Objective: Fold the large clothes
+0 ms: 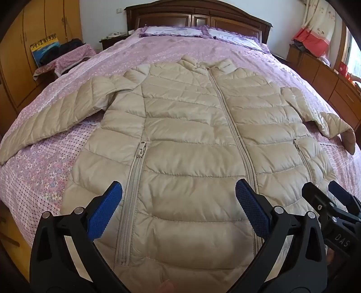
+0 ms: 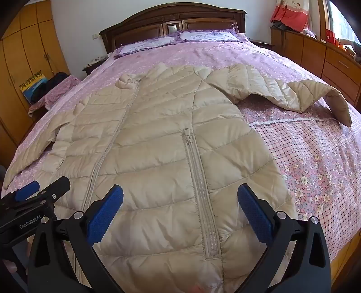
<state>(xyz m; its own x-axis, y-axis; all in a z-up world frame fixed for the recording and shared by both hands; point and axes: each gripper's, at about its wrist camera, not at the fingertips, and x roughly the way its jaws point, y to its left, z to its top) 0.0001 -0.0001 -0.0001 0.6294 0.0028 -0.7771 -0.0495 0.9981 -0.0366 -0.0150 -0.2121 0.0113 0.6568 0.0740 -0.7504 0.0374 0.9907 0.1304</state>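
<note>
A beige quilted puffer jacket (image 1: 187, 139) lies flat and zipped on the bed, collar toward the headboard, both sleeves spread outward. It also shows in the right wrist view (image 2: 158, 146). My left gripper (image 1: 178, 196) is open and empty above the hem, left of the centre zip, over the left pocket zip (image 1: 135, 180). My right gripper (image 2: 180, 198) is open and empty above the hem, over the right pocket zip (image 2: 200, 191). Each gripper shows at the edge of the other's view: the right one (image 1: 327, 198) and the left one (image 2: 40, 191).
The bed has a pink floral cover (image 1: 40, 171) and two pillows (image 1: 176, 31) before a dark wooden headboard (image 1: 198, 15). A wardrobe (image 1: 33, 33) and a cluttered stool (image 1: 61, 54) stand at left. Wooden drawers (image 2: 334, 65) line the right side.
</note>
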